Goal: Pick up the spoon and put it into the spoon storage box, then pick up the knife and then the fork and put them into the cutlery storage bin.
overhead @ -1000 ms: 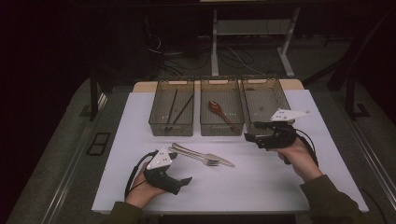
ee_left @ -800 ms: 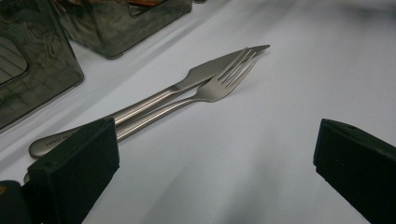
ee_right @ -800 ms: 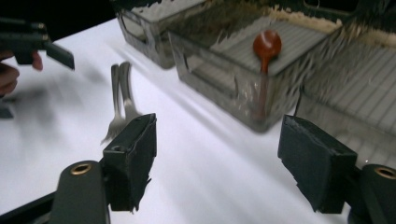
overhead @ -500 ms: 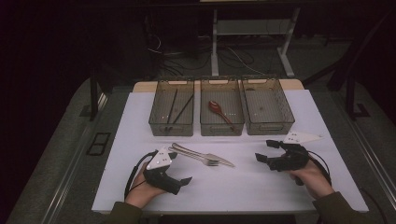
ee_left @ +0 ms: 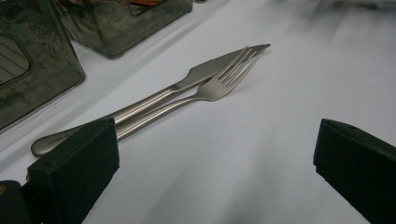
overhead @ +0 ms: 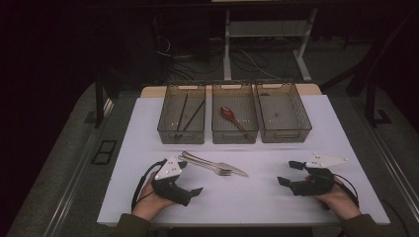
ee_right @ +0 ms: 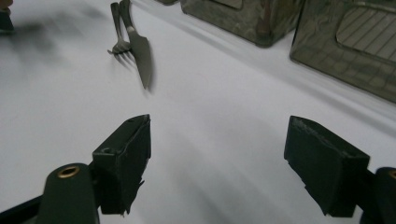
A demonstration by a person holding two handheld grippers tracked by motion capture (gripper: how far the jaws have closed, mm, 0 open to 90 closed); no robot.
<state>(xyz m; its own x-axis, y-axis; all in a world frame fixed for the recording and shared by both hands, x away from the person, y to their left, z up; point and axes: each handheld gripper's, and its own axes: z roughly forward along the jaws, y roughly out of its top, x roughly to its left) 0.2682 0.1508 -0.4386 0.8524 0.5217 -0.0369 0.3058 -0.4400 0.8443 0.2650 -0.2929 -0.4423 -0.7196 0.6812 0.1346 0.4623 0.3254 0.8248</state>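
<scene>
A steel knife (overhead: 236, 171) and fork (overhead: 220, 170) lie side by side on the white table top (overhead: 257, 202), in front of three mesh baskets. My left gripper (overhead: 191, 177) rests just left of their handles, open and empty. In the left gripper view the knife (ee_left: 205, 70) and fork (ee_left: 224, 81) lie beyond the wide-apart jaws of the left gripper (ee_left: 215, 135). My right gripper (overhead: 285, 173) is low at the near right, its jaws having just been opening with nothing between them. From the right gripper (ee_right: 219, 140) the knife (ee_right: 140, 51) and fork (ee_right: 119, 44) are well ahead.
The left basket (overhead: 168, 129) holds dark chopsticks (overhead: 187, 114). A red spoon (overhead: 232, 116) lies in the middle basket (overhead: 235, 136). Nothing clear shows in the right basket (overhead: 284, 133). Dark floor, cables and table legs lie beyond the far edge.
My right gripper has come back from in front of the right basket, down toward the near right of the table, and its jaws stand wider. The left gripper, knife and fork have not moved.
</scene>
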